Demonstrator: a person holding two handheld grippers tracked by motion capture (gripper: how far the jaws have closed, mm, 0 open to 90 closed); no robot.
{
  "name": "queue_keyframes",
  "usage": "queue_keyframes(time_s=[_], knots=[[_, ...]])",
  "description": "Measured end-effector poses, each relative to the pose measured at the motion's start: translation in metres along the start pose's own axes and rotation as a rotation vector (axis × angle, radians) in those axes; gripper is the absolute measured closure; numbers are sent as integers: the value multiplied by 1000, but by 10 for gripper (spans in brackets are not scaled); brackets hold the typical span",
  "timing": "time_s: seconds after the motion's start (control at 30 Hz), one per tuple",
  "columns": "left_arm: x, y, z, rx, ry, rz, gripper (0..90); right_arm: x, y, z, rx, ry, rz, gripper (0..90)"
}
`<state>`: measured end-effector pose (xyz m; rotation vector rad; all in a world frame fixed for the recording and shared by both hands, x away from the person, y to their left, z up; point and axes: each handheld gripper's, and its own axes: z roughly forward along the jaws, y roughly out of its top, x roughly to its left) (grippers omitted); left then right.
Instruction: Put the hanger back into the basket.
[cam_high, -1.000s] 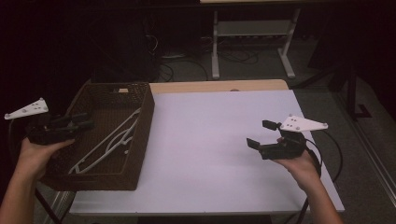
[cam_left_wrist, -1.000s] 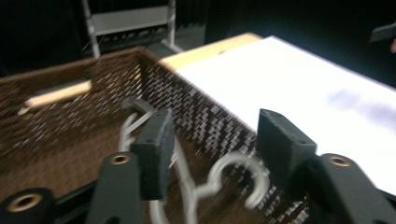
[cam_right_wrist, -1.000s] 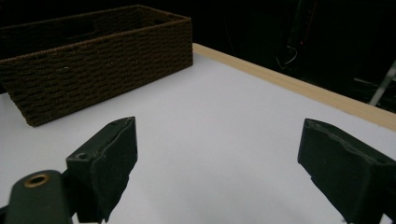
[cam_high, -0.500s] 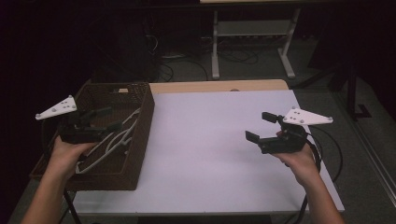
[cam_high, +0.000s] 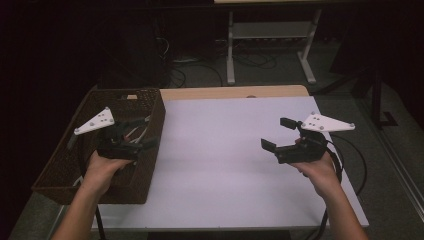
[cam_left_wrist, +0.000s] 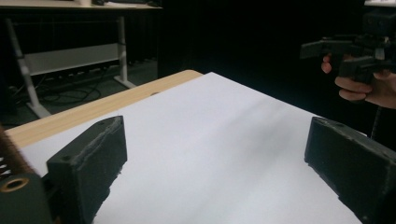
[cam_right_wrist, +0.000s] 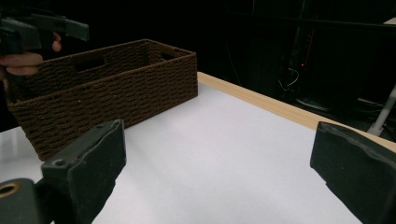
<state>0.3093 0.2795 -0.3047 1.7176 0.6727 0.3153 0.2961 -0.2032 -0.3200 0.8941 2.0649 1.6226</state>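
A: At the near left edge of the table, the left gripper hangs over the brown woven basket, held in the person's left hand. Its jaws stand wide apart and grip nothing; in the left gripper view they frame bare white tabletop.

B: And which step does the figure show?

A: Judged from the pose, the reach into the basket. White pieces, too dim to identify, lie inside it, just beneath and beside the gripper and seemingly not touched by it. The jaws point across the table, not down.

B: What does the next move call for?

A: Probably a downward tilt of the left gripper, a descent between the basket walls, and a closing of the jaws on one white piece. The basket's far wall stands near, so the approach wants care.

B: Farther off?

A: The right gripper hovers above the right part of the table, in the right hand, well apart from the basket. Its jaws are also spread wide and empty. In the right gripper view the basket stands across the white surface.
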Motion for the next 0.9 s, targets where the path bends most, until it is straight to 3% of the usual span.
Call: queue_keyframes(time_s=[0.43,0.9], knots=[[-8,-19,12,-64,-9,-19,0,-3,2,-5,-26,-7,16,20],[-7,-23,11,-62,-12,-20,0,-3,1,-5,-25,-7,14,20]])
